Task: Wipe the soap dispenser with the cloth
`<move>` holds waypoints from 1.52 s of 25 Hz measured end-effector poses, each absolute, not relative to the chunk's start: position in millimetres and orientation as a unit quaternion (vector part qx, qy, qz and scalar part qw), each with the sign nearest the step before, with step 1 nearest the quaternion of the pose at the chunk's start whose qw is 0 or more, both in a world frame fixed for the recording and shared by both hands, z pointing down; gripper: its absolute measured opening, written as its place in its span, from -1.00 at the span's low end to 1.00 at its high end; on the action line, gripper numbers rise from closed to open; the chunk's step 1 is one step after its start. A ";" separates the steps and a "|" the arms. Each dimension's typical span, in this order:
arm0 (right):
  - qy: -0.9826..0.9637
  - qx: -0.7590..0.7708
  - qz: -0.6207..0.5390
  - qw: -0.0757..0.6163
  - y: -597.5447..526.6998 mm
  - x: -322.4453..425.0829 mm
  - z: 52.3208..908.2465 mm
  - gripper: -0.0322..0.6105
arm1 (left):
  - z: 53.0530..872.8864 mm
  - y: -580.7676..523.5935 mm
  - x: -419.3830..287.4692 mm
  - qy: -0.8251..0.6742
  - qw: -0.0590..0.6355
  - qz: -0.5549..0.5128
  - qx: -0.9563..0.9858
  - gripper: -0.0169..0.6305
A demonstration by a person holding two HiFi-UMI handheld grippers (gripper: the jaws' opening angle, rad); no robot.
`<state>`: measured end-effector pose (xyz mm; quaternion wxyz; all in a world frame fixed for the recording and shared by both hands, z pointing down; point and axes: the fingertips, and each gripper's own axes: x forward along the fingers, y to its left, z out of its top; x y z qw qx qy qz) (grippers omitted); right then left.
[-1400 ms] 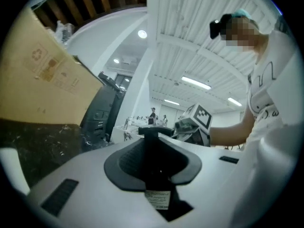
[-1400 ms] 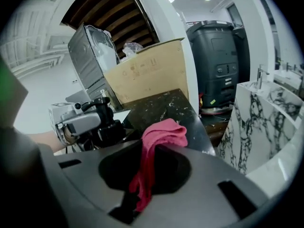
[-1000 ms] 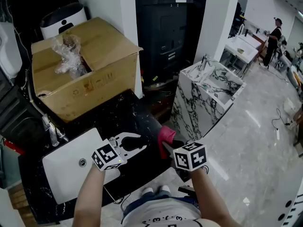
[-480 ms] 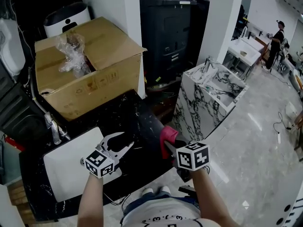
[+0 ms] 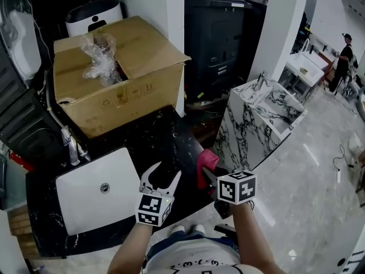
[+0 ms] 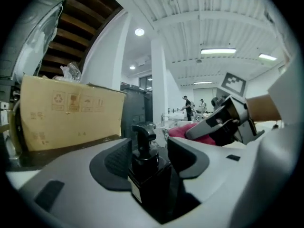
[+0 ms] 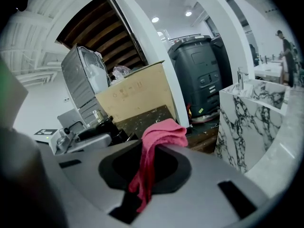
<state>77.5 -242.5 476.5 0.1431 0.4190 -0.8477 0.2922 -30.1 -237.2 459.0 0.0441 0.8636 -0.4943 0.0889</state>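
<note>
My left gripper point(image 5: 163, 173) hangs just right of the white sink point(image 5: 85, 190), over the black counter point(image 5: 145, 136). Its jaws have just been opening and stand spread, with the soap dispenser point(image 6: 148, 172) upright between them, unpinched. Farther right of the sink, my right gripper point(image 7: 149, 152) is clamped on the pink cloth point(image 7: 159, 132), which droops from its jaws.

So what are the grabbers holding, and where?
The right gripper pinches the pink cloth around its middle. The left gripper has just been opening its jaws; the soap dispenser stands between them, unheld.
</note>
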 end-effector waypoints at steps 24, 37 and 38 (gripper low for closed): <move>-0.849 0.410 0.300 0.145 -232.7 74.7 480.3 -0.74 | 450.4 -224.0 -21.9 -0.177 0.052 0.082 0.979 -0.64; -0.848 0.415 0.306 0.125 -243.6 75.0 472.5 -0.74 | 460.8 -226.1 -35.6 -0.474 0.086 0.064 0.874 -0.26; -0.847 0.415 0.307 0.124 -244.2 75.1 472.2 -0.74 | 460.6 -226.0 -33.9 -0.495 0.093 0.061 0.862 -0.26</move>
